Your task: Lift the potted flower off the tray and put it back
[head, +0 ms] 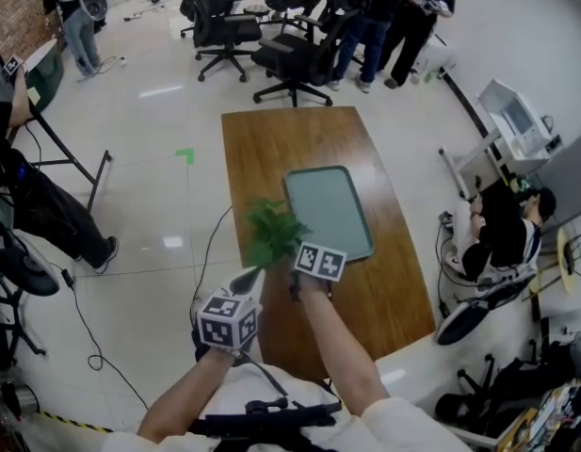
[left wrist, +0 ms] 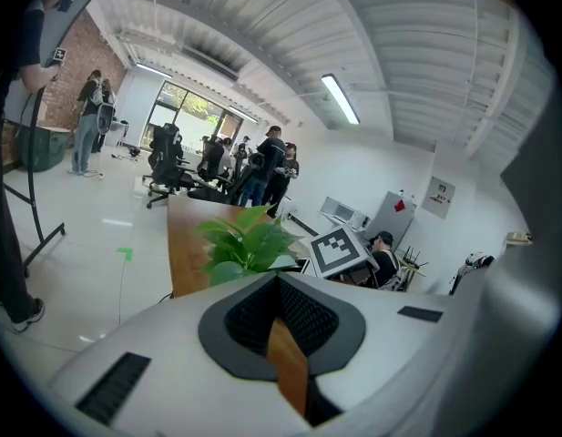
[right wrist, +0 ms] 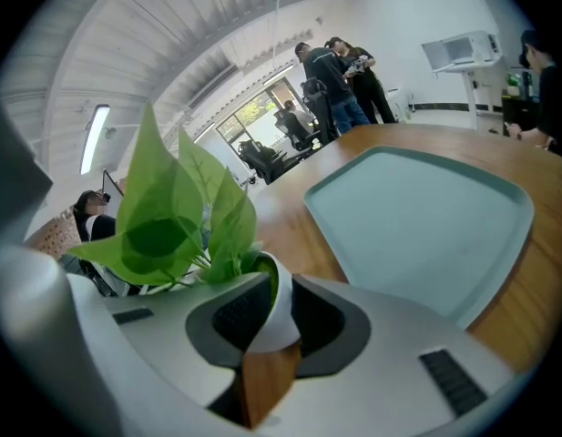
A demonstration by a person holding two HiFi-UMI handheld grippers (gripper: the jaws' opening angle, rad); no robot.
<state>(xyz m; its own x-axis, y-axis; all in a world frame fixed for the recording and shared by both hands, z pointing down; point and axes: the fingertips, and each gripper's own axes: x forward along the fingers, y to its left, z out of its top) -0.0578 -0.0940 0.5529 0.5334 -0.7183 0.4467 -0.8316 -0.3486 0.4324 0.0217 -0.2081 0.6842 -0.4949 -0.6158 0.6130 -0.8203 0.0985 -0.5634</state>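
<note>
Right tongs (right wrist: 279,285) are clamped on the white pot of the potted flower (right wrist: 171,230), over the tabletop (head: 271,149) just off the tray (head: 332,210), by its near left corner. Left tongs (left wrist: 279,279) are closed on nothing. Office chairs (head: 290,59) and people (head: 384,8) crowd the far end.

one overhead, two low; table (head: 271,149) shared

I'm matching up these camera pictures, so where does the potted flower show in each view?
Head view: potted flower at centre, beside the tray.
Left gripper view: centre, beyond the left claw.
Right gripper view: lower left, held in the right claw.
Shared landmark: the wooden table.
</note>
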